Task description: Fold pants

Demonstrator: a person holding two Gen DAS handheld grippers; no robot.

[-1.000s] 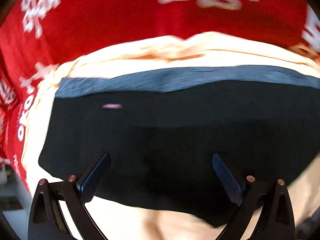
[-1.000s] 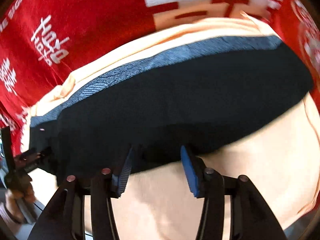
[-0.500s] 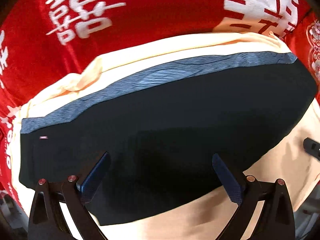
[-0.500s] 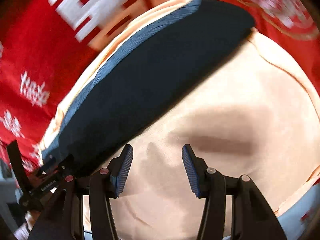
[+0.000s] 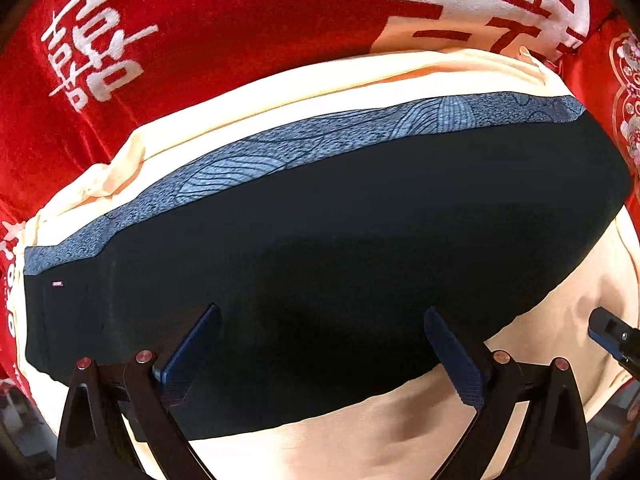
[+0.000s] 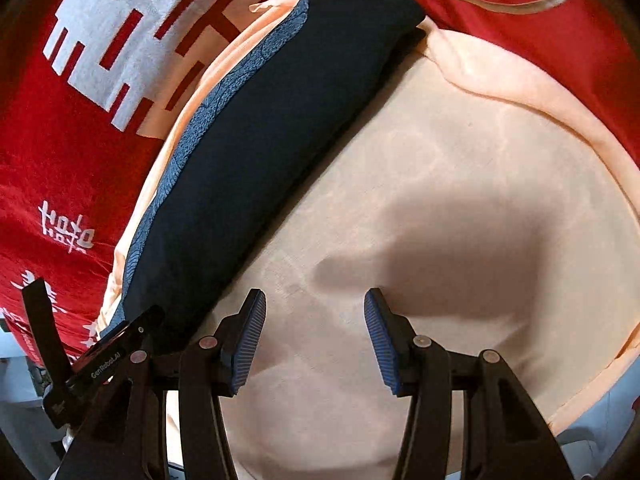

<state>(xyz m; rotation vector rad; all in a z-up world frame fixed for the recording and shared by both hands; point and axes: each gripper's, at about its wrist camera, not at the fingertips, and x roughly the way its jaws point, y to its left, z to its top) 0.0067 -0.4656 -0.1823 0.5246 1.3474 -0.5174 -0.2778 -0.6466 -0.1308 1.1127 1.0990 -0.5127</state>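
The dark navy pants [image 5: 340, 248] lie folded flat on a peach cloth [image 5: 380, 432], with a blue patterned band [image 5: 280, 148] along the far edge. My left gripper [image 5: 320, 356] is open and empty, hovering above the pants' near edge. In the right wrist view the pants [image 6: 256, 140] run diagonally at the left. My right gripper [image 6: 314, 340] is open and empty over the bare peach cloth [image 6: 460, 168], to the right of the pants. The left gripper's body [image 6: 100, 364] shows at the lower left of that view.
A red cloth with white characters [image 5: 200, 28] lies under the peach cloth and surrounds it, also seen in the right wrist view [image 6: 60, 140]. The tip of the right gripper [image 5: 612, 336] shows at the right edge of the left wrist view.
My right gripper has swung right, off the pants and over the bare peach cloth. My left gripper has shifted a little, so more of the pants' right end shows. Both stayed open.
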